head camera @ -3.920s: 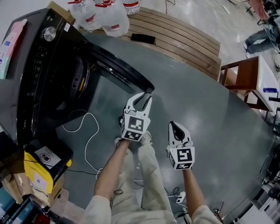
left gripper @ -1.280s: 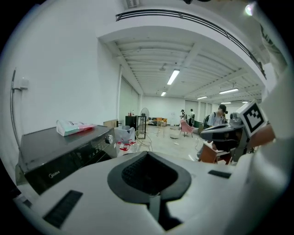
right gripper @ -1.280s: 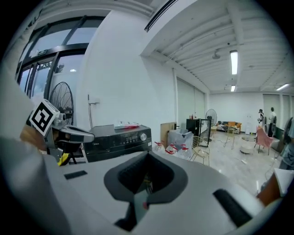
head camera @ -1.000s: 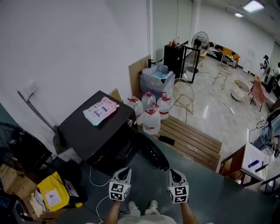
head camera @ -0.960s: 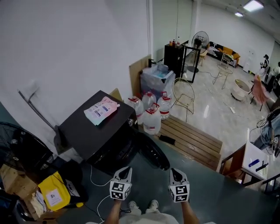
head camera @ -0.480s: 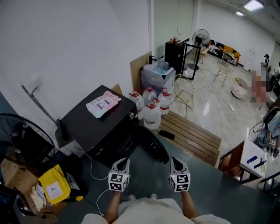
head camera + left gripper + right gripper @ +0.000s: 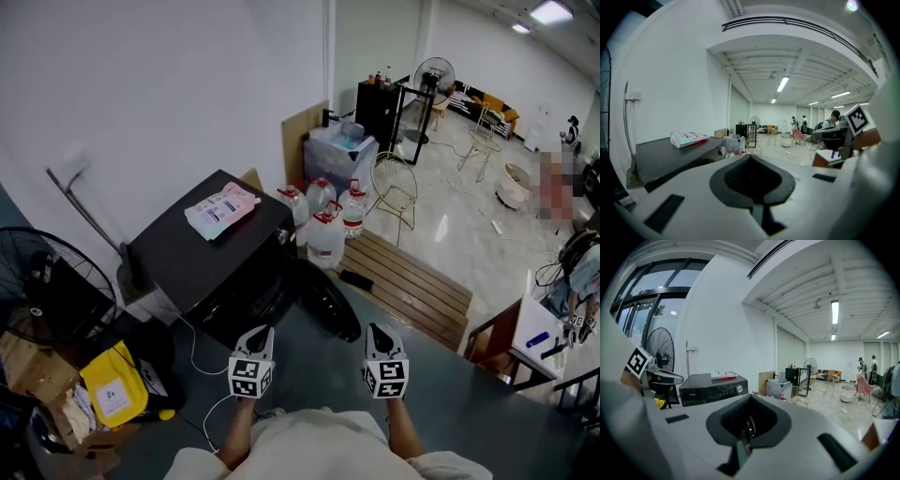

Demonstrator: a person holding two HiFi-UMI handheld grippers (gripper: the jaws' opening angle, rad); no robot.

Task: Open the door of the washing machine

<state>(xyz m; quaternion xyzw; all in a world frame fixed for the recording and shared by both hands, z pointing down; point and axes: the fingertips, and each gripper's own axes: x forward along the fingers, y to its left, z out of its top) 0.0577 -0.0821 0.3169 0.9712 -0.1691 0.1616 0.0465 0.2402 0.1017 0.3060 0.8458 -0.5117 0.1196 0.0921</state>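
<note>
I have both tongs raised side by side, clear of everything. The left tongs (image 7: 261, 332) are closed on nothing, and the right tongs (image 7: 376, 330) likewise. The black washing machine (image 7: 202, 258) sits at eleven o'clock. Its round door (image 7: 325, 305) hangs open at twelve, near the tips.

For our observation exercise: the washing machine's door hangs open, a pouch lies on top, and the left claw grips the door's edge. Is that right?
Not quite. The head view shows the left claw held clear of the door, shut on nothing. The door does hang open, and the pouch lies on top of the washing machine.
</note>
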